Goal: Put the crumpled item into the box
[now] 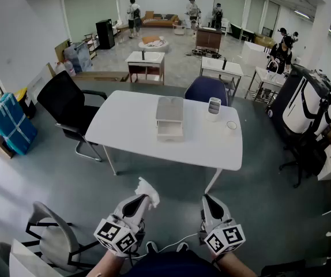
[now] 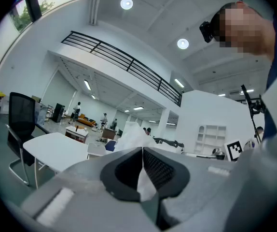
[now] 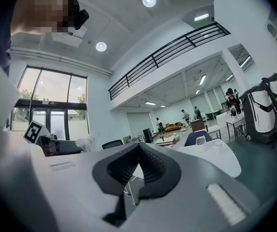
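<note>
**Crumpled paper pinched, box well away across the floor**

The biggest risk, as I judge it, is losing the crumpled paper (image 1: 147,190) on the way. The left gripper (image 1: 144,199) has its jaws pressed together on only a thin fold of it. Most of the wad sticks out loose past the tips, so a quick swing or a slack grip could let it slide free onto the floor.

The box (image 1: 169,117) sits in the middle of the white counter (image 1: 125,128), well apart from both grippers, so there is a long carry before any drop. The paper is light. Let go too high or off-centre, it could catch the box's rim or land on the counter instead. A cup (image 1: 213,108) stands near the box on its right, and a careless reach from that side might knock it.

Both hands are held low and close to the body, side by side, jaws pointing forward toward the counter with the marker cubes nearest the person. The right gripper (image 1: 207,199) has its jaws closed tip to tip with nothing between them.
</note>
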{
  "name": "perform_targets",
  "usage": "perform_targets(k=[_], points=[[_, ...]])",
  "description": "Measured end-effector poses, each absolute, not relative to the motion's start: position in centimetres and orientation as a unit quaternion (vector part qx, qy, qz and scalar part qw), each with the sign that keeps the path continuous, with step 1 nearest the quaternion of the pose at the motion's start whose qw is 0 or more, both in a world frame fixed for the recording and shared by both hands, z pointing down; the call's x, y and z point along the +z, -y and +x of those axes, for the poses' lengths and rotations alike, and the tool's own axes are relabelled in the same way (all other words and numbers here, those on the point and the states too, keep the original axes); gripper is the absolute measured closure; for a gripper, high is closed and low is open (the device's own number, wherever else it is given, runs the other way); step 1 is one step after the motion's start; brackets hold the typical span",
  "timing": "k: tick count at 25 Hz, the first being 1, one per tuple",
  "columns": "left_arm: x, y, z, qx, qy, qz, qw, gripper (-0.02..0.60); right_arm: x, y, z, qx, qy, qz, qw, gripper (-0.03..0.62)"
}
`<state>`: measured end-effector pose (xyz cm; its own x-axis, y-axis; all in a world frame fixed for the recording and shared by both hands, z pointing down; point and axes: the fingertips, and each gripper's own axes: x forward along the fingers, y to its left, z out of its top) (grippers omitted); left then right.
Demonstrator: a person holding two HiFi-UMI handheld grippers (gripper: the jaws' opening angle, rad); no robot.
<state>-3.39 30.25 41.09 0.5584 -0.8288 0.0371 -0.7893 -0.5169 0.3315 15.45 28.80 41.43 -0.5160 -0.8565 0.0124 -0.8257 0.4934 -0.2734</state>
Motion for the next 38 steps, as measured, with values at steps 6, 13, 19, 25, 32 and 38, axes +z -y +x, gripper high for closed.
perform_targets(k=[6,13,19,25,32,38], points=[[41.0,-30.2,-2.2,-0.062,0.468,0.868,0.153,0.572,41.5,-28.5,16.9,-0.127,-0.861,-0.488,0.069,0.592],[41.6,-30.7,-1.2,-0.056,0.484,0.860,0.149,0.572,41.9,-28.8,18.9,-0.120,-0.862,-0.487,0.077,0.592],[42.6,-31.7,0.5,-0.053,0.501,0.850,0.155,0.572,43.8,-28.7,20.1,-0.141,-0.870,-0.468,0.066,0.592],[43.9,-31.6,0.3,-0.047,0.512,0.841,0.168,0.572,44.9,-27.8,19.8,-0.152,-0.872,-0.463,0.047,0.592],[44.5,-26.5,-2.4,-0.044,0.491,0.852,0.175,0.572,45.3,-23.7,17.1,-0.153,-0.862,-0.483,0.031,0.592],[44.6,-19.5,-6.6,-0.044,0.466,0.867,0.172,0.572,45.4,-18.4,13.8,-0.145,-0.845,-0.514,0.021,0.592]])
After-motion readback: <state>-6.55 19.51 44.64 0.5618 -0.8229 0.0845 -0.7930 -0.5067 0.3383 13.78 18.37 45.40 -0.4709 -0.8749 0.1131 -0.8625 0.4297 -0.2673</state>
